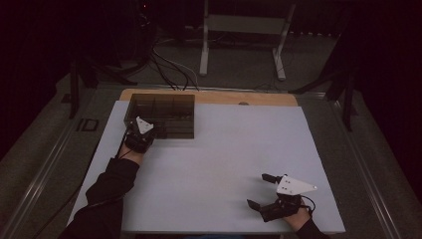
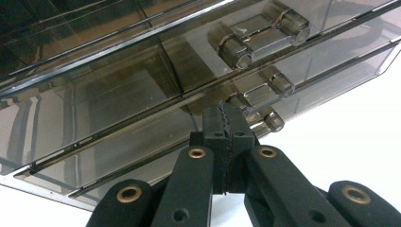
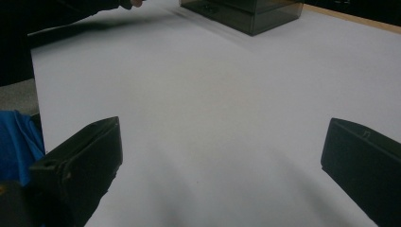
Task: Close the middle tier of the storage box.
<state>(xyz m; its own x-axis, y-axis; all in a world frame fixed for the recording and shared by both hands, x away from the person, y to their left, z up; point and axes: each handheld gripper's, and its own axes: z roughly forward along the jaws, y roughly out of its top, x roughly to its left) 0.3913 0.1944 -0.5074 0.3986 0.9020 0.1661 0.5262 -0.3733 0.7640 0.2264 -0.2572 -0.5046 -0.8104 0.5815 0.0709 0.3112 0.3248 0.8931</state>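
My left gripper sits at the near left of the smoky compartment box, its jaws pressed fully together with nothing visible between them; in the left gripper view the closed tips point at the box's front edge, just under the row of clear latch hinges; I cannot tell whether the tips touch the plastic or stop just short of it. I judge the step in hand to be working that front edge or latch; to do it well I would keep the closed tips low and square to the edge, push slowly, and watch that the light box does not skid on the white board. My right gripper rests near the front right corner of the board, jaws spread wide and empty; the box lies well apart from it, far across the board; it could brace the box if it slides.
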